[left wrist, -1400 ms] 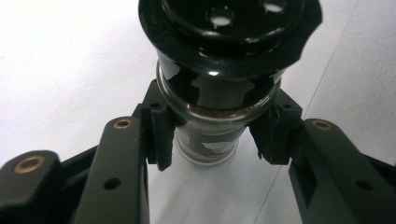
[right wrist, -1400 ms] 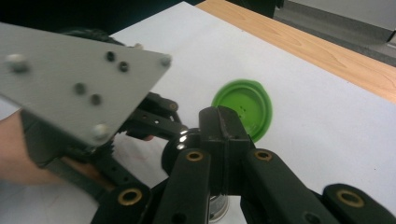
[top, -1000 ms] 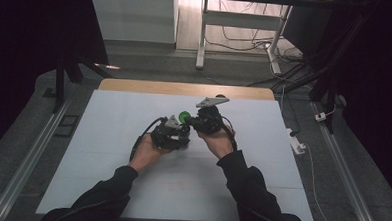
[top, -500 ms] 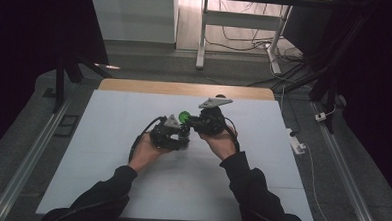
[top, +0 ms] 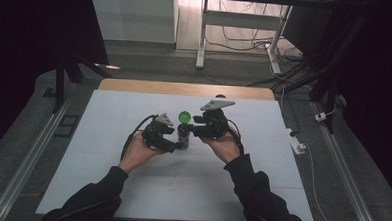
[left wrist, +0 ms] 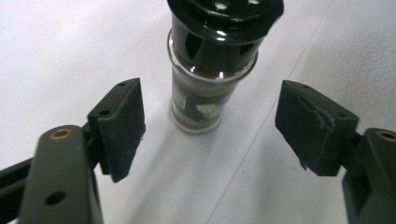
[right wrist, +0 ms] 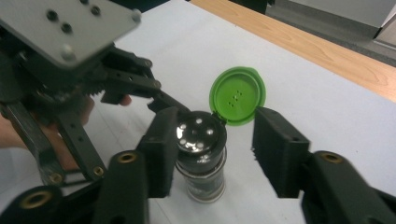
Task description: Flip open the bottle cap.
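From the high view, a small spice jar (top: 183,138) stands upright about mid-table on the white table (top: 106,176), with its green flip lid (top: 184,116) popped open and standing up above it. The left gripper (top: 175,142) sits just to the jar's left and the right gripper (top: 190,132) just to its right, both held by hands coming up from the bottom edge; too small here to judge the jaws. A wooden strip (top: 185,89) runs along the table's far edge, and there are cables on the floor (top: 247,37) beyond it, well away. In the left gripper view, the jar (left wrist: 205,88) is glass with a black shaker top (left wrist: 224,14) and brownish ground spice inside, filling most of it. The left gripper (left wrist: 210,128) has just been opening its jaws; they stand wide, one on each side, clear of the glass, with the jar just beyond them. In the right gripper view, the jar (right wrist: 201,158) stands between the right gripper's (right wrist: 211,151) jaws, which have also just been opening, and I can't tell if the near-left pad still touches the cap. The green lid (right wrist: 238,95) hangs open off the back, and the left gripper (right wrist: 140,88) crowds in behind on the left.
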Motion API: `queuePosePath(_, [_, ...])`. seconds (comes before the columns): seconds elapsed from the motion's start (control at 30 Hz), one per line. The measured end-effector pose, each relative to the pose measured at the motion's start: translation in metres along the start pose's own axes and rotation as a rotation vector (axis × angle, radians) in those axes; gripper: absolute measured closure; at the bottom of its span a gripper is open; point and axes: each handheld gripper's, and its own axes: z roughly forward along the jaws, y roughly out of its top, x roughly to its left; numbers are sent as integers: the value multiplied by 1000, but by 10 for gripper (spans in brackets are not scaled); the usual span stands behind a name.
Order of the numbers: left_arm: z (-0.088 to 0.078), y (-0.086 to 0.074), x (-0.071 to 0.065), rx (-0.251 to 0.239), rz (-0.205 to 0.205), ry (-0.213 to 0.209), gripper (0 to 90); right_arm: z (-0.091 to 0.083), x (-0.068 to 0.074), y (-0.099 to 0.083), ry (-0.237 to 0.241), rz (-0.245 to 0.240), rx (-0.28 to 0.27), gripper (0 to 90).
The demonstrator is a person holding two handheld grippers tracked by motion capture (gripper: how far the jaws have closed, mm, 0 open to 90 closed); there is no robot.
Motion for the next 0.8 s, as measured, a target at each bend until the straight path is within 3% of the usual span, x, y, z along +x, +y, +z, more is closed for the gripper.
queuePosePath(0.2, [-14, -2, -3, -17, -53, -38, 185, -6, 0, -4, 17, 20, -1, 354])
queuePosePath(0.33, [-18, -5, -6, 0, -50, -31, 164, -8, 1, -6, 12, 22, 4, 301])
queuePosePath(0.37, [-20, -6, -6, 0, -51, -34, 144, -8, 1, -8, 9, 24, 11, 246])
queuePosePath(0.8, [-44, -22, -12, -29, -82, -34, 34, -14, 10, -19, 28, 27, 45, 78])
